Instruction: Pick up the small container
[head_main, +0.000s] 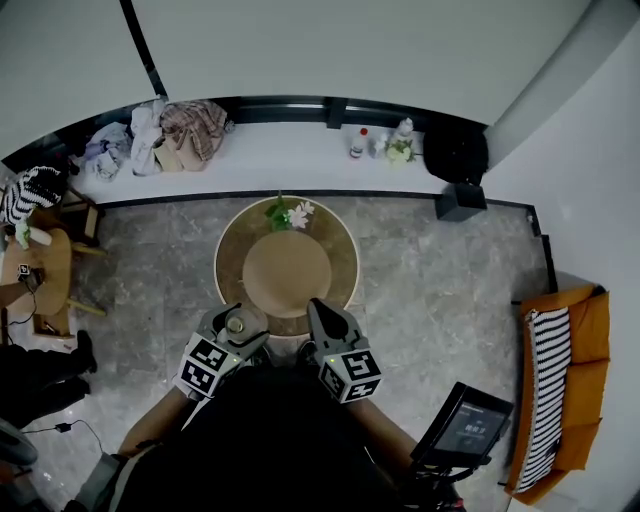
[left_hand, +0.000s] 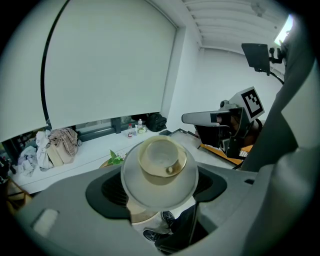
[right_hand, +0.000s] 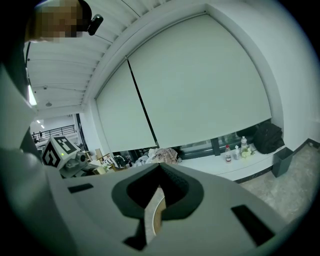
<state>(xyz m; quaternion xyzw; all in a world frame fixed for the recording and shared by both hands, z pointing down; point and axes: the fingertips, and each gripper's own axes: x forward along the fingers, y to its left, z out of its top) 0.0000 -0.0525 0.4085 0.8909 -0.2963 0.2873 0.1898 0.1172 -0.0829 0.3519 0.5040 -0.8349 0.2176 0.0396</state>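
left claw (left_hand: 159, 192) clamped on small container (left_hand: 161, 165), right claw (right_hand: 159, 196) closed, empty, by round table (head_main: 290, 272)

The orange seat (head_main: 592, 330) is cut off at the edge, and the windowsill bottles (head_main: 357, 145) are unreadably small
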